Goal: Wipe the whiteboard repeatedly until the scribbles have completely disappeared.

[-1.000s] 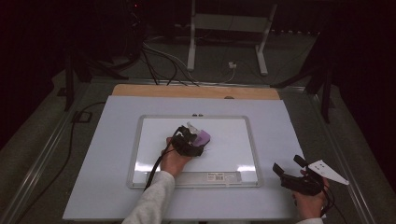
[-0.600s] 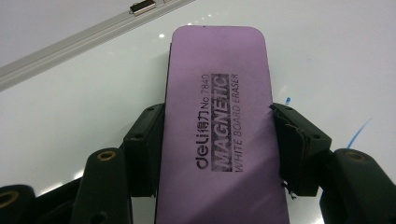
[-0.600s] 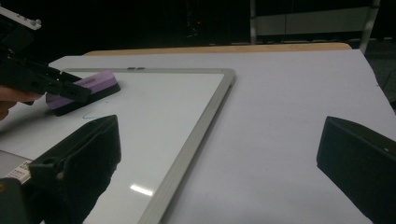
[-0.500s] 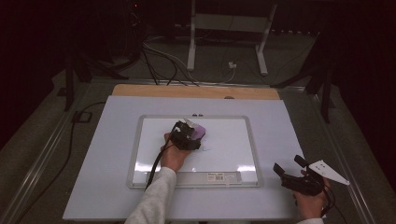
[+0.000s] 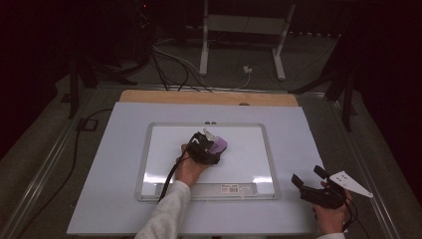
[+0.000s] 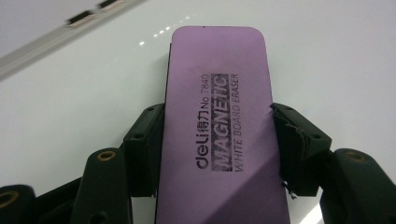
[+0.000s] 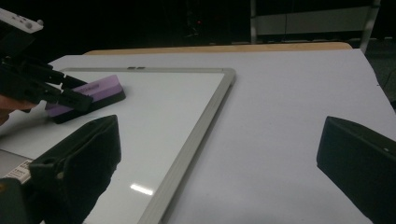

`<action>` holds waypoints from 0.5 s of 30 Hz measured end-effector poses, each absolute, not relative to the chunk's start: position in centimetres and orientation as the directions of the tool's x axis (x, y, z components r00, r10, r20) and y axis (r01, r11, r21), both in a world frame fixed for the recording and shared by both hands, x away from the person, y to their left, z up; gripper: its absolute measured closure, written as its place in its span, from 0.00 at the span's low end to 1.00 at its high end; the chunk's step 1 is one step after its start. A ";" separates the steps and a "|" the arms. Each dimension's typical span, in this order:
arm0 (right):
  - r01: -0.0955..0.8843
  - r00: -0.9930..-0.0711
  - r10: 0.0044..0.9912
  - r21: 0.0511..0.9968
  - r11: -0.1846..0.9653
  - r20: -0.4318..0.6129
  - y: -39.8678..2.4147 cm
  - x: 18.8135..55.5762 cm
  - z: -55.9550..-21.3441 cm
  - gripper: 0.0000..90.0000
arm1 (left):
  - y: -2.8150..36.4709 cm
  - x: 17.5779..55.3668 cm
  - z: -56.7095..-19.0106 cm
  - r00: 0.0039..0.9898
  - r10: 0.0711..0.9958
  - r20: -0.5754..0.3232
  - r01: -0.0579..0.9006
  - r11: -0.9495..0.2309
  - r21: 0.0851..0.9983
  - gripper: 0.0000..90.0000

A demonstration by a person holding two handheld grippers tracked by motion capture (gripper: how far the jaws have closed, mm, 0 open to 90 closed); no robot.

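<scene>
A purple magnetic whiteboard eraser lies flat on the whiteboard, a little left of its middle. My left gripper is shut on it, one pad pressed to each long side. The right gripper view shows the eraser at the far left, held by the left gripper. My right gripper is held off the board's near right corner over the white mat. It is open, with nothing between its fingers.
The whiteboard's grey frame rests on a white mat that covers the table. A wooden strip runs along the far edge. Cables and a metal stand are on the floor beyond the table.
My left gripper has slid the eraser a little way across the board, first away and then back to the right. The right gripper has stayed where it was.
</scene>
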State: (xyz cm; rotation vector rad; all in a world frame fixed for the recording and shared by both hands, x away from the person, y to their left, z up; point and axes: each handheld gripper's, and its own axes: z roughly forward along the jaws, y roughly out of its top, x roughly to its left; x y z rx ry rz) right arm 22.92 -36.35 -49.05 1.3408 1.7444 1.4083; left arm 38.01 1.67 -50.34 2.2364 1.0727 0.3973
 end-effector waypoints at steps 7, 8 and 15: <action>0.368 -0.368 0.912 0.929 -0.036 0.181 -36.4 22.9 -49.1 0.00 | 2.5 38.7 -50.4 0.578 0.816 0.007 0.620 -0.445 0.646 0.46; 0.368 -0.367 0.912 0.929 -0.036 0.181 -36.4 22.9 -49.0 0.00 | 2.5 38.8 -50.4 0.574 0.819 -0.001 0.625 -0.437 0.646 0.46; 0.370 -0.368 0.912 0.928 -0.033 0.179 -36.3 22.9 -49.1 0.00 | 2.2 38.6 -50.3 0.574 0.819 -0.003 0.629 -0.439 0.641 0.46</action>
